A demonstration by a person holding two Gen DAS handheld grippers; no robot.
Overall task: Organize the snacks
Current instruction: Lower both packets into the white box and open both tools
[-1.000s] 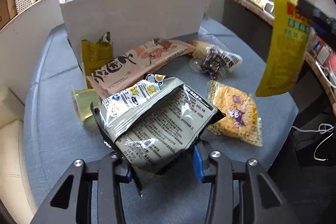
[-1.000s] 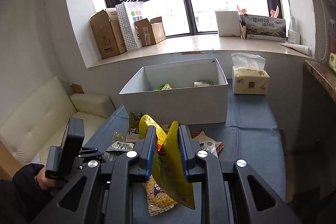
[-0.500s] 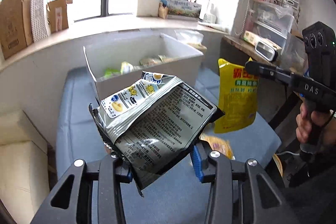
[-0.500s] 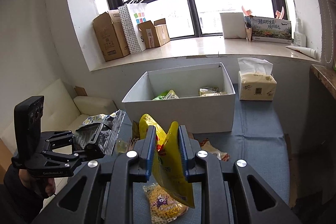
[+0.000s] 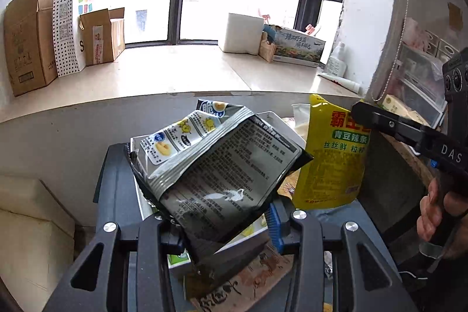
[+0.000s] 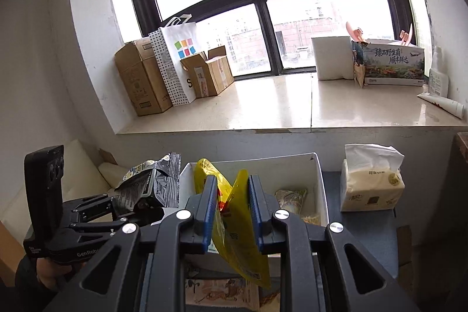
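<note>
My left gripper (image 5: 225,227) is shut on a grey and black snack bag (image 5: 216,165) and holds it in the air over the near left part of the white box (image 6: 318,174). The bag also shows in the right wrist view (image 6: 152,186). My right gripper (image 6: 231,209) is shut on a yellow snack bag (image 6: 234,224), which hangs over the box's front wall; it also shows in the left wrist view (image 5: 336,160). Several snack packs (image 6: 289,198) lie inside the box. A long pink pack (image 6: 219,294) lies on the blue table below.
A tissue pack (image 6: 371,183) stands right of the box on the blue table (image 6: 374,227). The windowsill (image 6: 263,104) behind holds cardboard boxes (image 6: 143,78), a dotted paper bag (image 6: 175,63) and a printed carton (image 6: 392,63). A pale sofa (image 5: 29,224) lies to the left.
Both grippers have risen and moved forward with their bags, from over the loose snacks on the table to over the white box.
</note>
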